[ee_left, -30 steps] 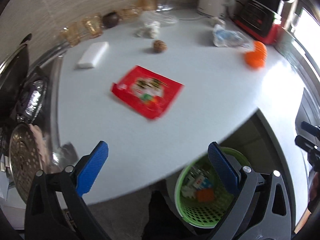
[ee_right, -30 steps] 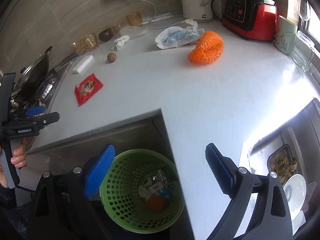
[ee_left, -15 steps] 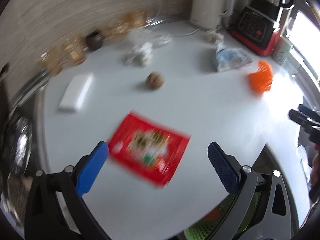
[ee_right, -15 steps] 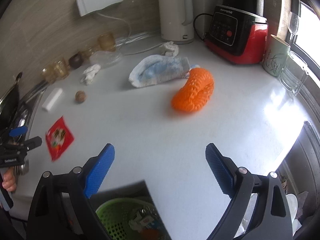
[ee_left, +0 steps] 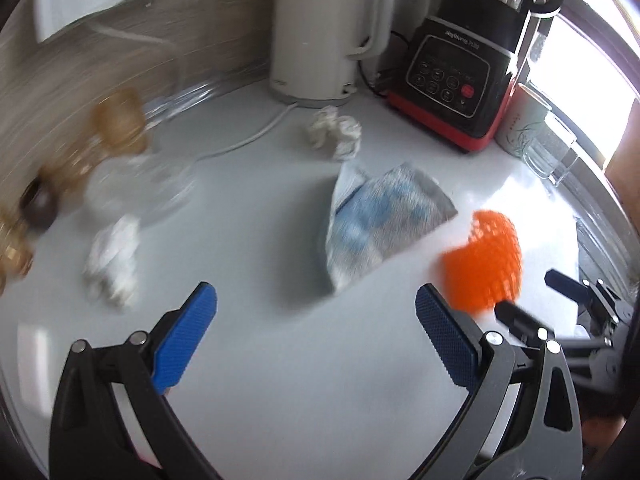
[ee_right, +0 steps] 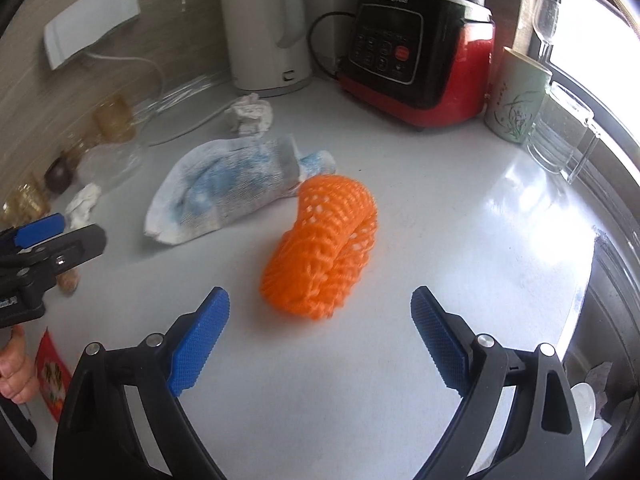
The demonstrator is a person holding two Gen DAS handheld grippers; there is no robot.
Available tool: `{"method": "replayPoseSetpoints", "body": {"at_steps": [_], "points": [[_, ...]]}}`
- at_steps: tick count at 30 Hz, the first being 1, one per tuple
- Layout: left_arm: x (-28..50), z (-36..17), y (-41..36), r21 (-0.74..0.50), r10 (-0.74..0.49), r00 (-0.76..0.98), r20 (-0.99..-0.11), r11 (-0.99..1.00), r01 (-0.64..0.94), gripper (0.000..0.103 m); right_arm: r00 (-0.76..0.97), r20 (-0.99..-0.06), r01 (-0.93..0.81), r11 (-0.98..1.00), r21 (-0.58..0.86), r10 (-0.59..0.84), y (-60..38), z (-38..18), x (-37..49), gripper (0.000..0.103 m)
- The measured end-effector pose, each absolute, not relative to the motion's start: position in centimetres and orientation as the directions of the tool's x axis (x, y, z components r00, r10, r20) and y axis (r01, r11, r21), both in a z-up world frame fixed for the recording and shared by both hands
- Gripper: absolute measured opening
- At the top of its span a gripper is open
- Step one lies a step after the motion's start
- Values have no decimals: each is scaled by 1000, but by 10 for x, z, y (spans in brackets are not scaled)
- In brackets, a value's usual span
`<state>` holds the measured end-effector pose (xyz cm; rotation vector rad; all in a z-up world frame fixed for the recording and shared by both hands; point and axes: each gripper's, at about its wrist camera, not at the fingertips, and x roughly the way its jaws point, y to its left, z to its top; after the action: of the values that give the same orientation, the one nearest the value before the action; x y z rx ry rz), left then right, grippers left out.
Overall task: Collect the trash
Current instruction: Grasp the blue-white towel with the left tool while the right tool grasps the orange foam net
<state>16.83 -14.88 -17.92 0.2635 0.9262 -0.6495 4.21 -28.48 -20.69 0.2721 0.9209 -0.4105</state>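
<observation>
An orange foam net (ee_right: 324, 248) lies on the white counter (ee_right: 440, 240), just ahead of my right gripper (ee_right: 320, 320), which is open and empty. A blue-and-white rag (ee_right: 228, 192) lies to the net's left, with a crumpled tissue (ee_right: 250, 114) behind it. In the left wrist view my left gripper (ee_left: 316, 320) is open and empty over the counter, with the rag (ee_left: 380, 220) ahead of it and the orange net (ee_left: 484, 264) by its right finger. Another crumpled tissue (ee_left: 112, 260) lies to its left. A red wrapper (ee_right: 52, 376) shows at the right view's lower left.
A white kettle (ee_right: 268, 28) and a red-and-black blender (ee_right: 416, 56) stand at the back. A mug (ee_right: 516, 96) and a glass jug (ee_right: 560, 140) are at the right by the window. Amber glasses (ee_left: 116, 124) line the back left. A sink with dishes (ee_right: 588, 400) is at the lower right.
Both grippers swept forward and rightward from the counter's edge and the green basket over the counter. The red wrapper left the left view; the rag and orange net now lie close ahead.
</observation>
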Motion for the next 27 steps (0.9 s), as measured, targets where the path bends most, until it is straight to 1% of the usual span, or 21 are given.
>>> {"method": "replayPoseSetpoints", "body": {"at_steps": [3,5,7,8,11,12,13,14,15,16,18,24,25,26,27], "points": [[185,-189,-179,-44,-406,414,-815,756,653,95,521,-825,476,877,68,-219,-295,-216,53,92],[195,-195,-192,-50,-410,401,-819,747,662,95,512,-831,480,875,65,-219,-299,-222,59,89],[203,-200,-202,-55,-411,390,-824,744,666,95,501,-840,475,877,65,-209,-303,-228,64,82],[208,-202,-207,-60,-410,381,-829,742,667,95,495,-845,473,879,66,-203,-304,-230,67,79],[216,-210,-218,-83,-418,346,-840,730,679,95,487,-858,465,880,97,-163,-310,-238,73,64],[217,-211,-219,-85,-419,342,-841,726,682,95,497,-858,460,878,130,-133,-312,-239,73,54],[217,-212,-221,-85,-420,338,-842,723,686,95,503,-856,459,876,148,-119,-314,-239,73,41],[218,-214,-225,-79,-417,338,-844,720,690,95,511,-853,454,876,164,-105,-315,-238,72,35],[219,-215,-230,-71,-412,341,-845,719,692,95,517,-850,448,878,170,-99,-316,-236,71,25],[219,-216,-232,-66,-409,343,-846,718,693,95,519,-849,447,879,169,-101,-317,-233,70,22],[221,-219,-241,-63,-407,336,-850,711,700,95,528,-843,447,878,171,-104,-319,-228,66,21],[224,-232,-263,-21,-361,339,-869,711,703,95,548,-831,453,869,198,-96,-329,-213,46,20],[225,-234,-266,-13,-350,339,-873,713,701,91,552,-828,455,867,205,-94,-331,-211,42,20],[226,-236,-268,-9,-340,338,-878,716,698,83,555,-827,456,864,212,-91,-332,-209,39,21],[227,-238,-269,-16,-340,329,-881,717,697,79,560,-824,458,862,219,-88,-334,-207,36,21]]}}
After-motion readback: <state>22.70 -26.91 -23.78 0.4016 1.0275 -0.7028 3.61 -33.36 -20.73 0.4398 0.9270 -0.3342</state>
